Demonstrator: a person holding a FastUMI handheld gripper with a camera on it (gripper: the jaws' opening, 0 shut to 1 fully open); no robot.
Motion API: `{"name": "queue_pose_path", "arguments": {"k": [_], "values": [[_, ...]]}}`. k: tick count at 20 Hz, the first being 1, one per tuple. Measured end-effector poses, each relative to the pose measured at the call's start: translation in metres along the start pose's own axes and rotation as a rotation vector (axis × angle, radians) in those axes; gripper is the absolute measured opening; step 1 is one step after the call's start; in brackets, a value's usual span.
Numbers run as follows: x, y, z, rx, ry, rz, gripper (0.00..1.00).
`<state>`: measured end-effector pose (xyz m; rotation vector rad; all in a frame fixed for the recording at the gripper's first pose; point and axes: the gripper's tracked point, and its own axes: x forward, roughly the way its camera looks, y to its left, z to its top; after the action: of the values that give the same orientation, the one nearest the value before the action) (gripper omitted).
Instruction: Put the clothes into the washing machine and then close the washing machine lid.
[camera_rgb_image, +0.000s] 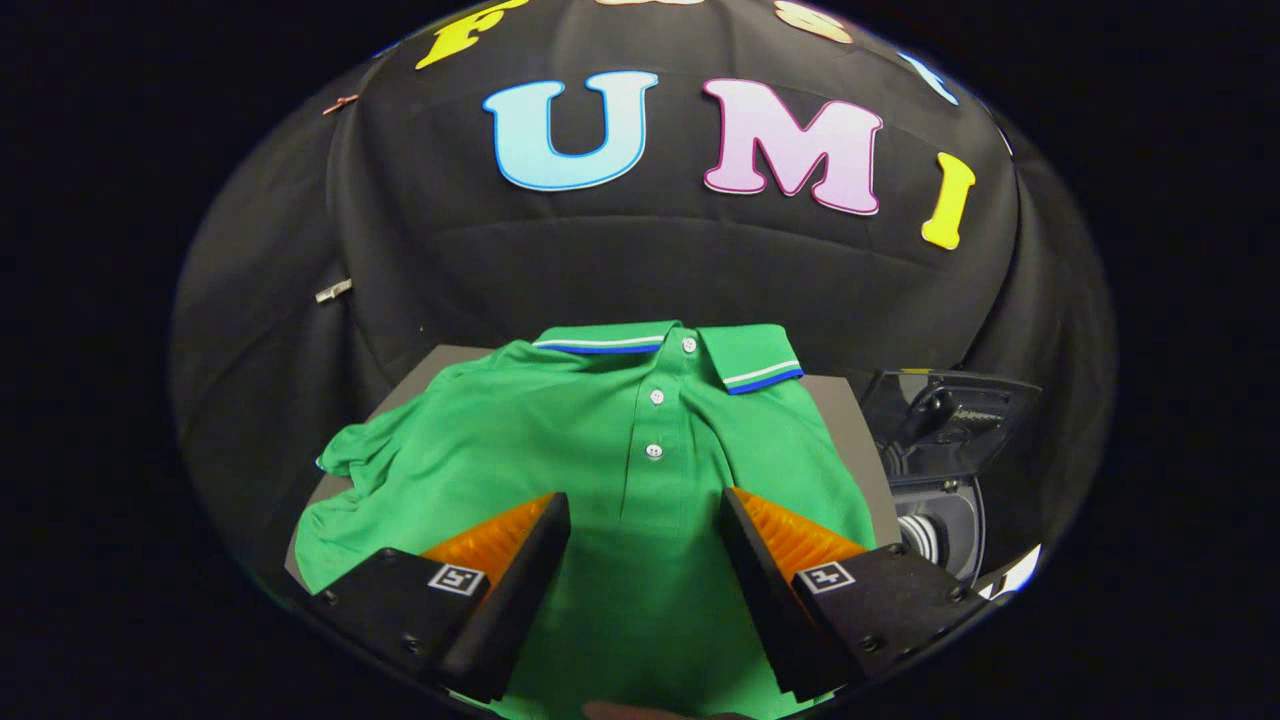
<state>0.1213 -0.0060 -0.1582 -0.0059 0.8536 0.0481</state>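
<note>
A green polo shirt (560, 440) with white buttons and a blue-and-white striped collar lies spread flat on a grey table (850, 420). My gripper (645, 505) hovers over the shirt's chest, open, with the button placket showing in the wide gap between its fingers. Nothing is held. To the right of the table stands the washing machine (940, 500), its dark lid (945, 410) raised and the drum opening showing below it.
The booth's black cloth wall rises right behind the table. The shirt's left sleeve hangs over the table's left edge. A narrow gap separates the table's right edge from the washing machine.
</note>
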Motion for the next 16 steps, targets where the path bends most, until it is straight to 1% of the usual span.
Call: {"name": "queue_pose_path", "arguments": {"k": [3, 4, 5, 6, 7, 8, 11, 15, 16], "values": [[-0.0008, 0.0011, -0.0008, -0.013, -0.002, 0.005, 0.98], [0.0007, -0.0007, -0.0006, -0.015, -0.002, -0.002, 0.94], [0.0010, -0.0023, 0.0000, -0.009, -0.001, -0.006, 0.94], [0.0011, -0.0014, -0.0001, 0.002, 0.001, -0.004, 0.79], [0.0004, -0.0018, 0.0000, 0.003, 0.003, 0.000, 0.77], [0.0033, -0.0032, 0.0020, -0.010, -0.005, -0.005, 0.77], [0.0035, -0.0051, 0.0006, -0.023, -0.006, -0.010, 0.40], [0.0069, -0.0075, 0.0034, -0.031, -0.016, -0.006, 0.40], [0.0052, -0.0076, 0.0044, -0.029, -0.022, -0.012, 0.05]]}}
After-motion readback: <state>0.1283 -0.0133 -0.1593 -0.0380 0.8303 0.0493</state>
